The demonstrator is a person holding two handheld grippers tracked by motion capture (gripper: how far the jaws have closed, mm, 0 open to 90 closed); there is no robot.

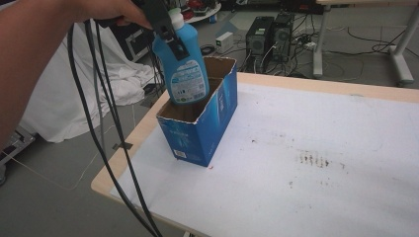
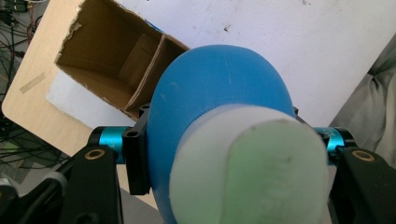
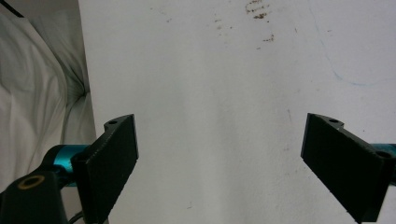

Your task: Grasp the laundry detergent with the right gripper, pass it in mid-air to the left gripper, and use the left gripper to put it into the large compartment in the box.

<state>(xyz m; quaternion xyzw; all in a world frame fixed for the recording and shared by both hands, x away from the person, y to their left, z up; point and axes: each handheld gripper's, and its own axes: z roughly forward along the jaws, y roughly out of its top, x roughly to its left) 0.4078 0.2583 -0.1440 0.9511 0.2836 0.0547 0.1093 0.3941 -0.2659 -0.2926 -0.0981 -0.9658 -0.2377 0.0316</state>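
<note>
A blue plastic bottle (image 1: 182, 64) with a pale green cap and a printed label hangs upright over the open top of a blue cardboard box (image 1: 200, 126). My left gripper (image 1: 170, 34) is shut on the bottle just below its cap, held by a hand at the top left. Its bottom sits at the box's rim. In the left gripper view the bottle (image 2: 219, 107) is clamped between both jaws above the box's brown, divided inside (image 2: 116, 60). My right gripper (image 3: 219, 163) stands open over the bare white tabletop (image 3: 210, 93), nothing between its fingers.
The box stands near the table's left edge (image 1: 128, 148) on a white sheet with brown stains (image 1: 314, 159). Black cables (image 1: 106, 133) trail from the left gripper past the table corner. White cloth (image 1: 118, 84), computer cases (image 1: 269, 32) and another table's legs lie beyond.
</note>
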